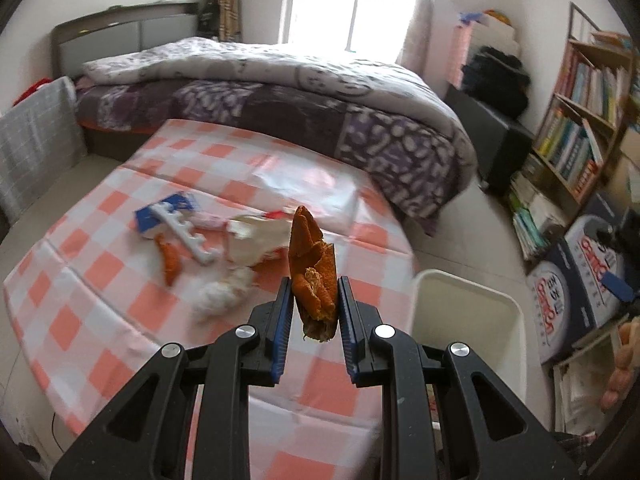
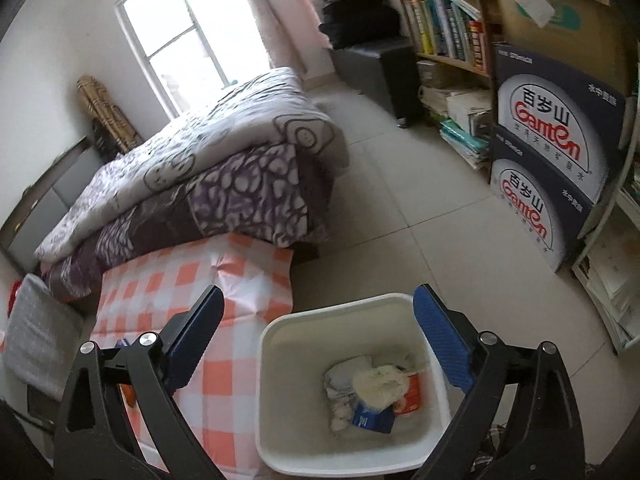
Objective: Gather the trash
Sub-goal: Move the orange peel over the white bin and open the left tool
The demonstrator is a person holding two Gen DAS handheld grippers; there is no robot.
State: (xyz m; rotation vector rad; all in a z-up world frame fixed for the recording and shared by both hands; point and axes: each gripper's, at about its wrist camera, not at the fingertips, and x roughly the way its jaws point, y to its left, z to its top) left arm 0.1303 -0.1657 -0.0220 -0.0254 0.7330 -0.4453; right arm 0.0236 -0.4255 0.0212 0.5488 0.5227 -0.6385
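A bedroom with a quilted bed (image 1: 280, 92) and a bookshelf (image 1: 580, 120) surrounds a desk (image 1: 120, 184) under an orange-and-white checked cloth. The left gripper (image 1: 314, 300) pinches an orange peel (image 1: 312, 264) upright between its blue pads. On the desk at its 10 o'clock lie another peel strip (image 1: 170, 260), a blue-and-white wrapper (image 1: 168, 212), torn white packaging (image 1: 252, 240) and a crumpled tissue (image 1: 224, 292). The right gripper (image 2: 320, 336) hangs spread wide and empty over the white bin (image 2: 280, 336), which holds tissues and wrappers (image 2: 376, 392) beside the desk.

Home bedroom: bed (image 1: 260, 92), bookshelf (image 1: 580, 120)
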